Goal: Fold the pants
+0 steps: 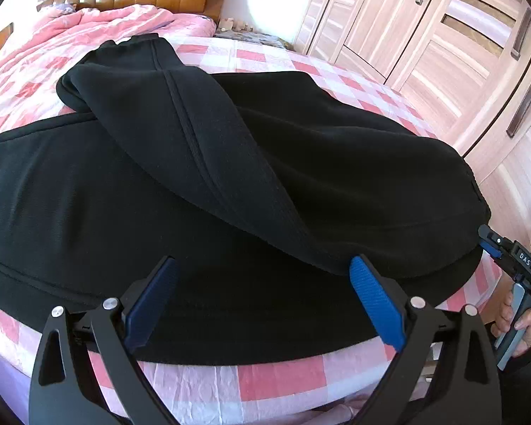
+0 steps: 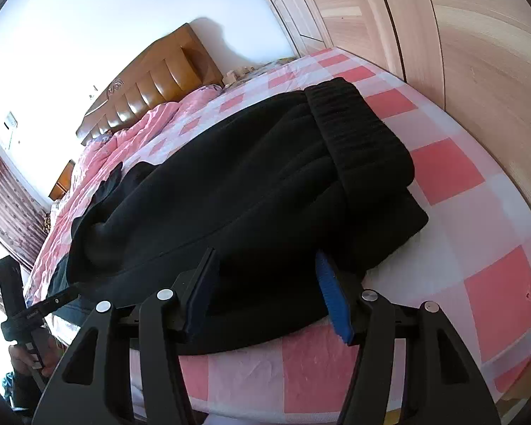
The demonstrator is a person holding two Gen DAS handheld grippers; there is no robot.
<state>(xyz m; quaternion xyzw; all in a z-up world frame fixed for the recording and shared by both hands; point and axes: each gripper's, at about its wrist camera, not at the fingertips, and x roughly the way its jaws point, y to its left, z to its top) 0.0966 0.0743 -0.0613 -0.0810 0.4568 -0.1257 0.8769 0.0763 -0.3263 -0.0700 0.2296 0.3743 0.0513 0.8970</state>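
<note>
Both jaws are spread with nothing between them: left gripper [image 1: 263,301] wide, right gripper [image 2: 269,294] partway. The black pants [image 1: 230,177] lie just beyond on the checked bed [image 1: 272,375], one leg [image 1: 180,113] thrown crookedly across (likely straighten it first), waistband [image 2: 357,131] farthest.

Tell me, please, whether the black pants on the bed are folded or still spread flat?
Partly folded: the black pants have one leg laid diagonally across the other, untidily.
</note>
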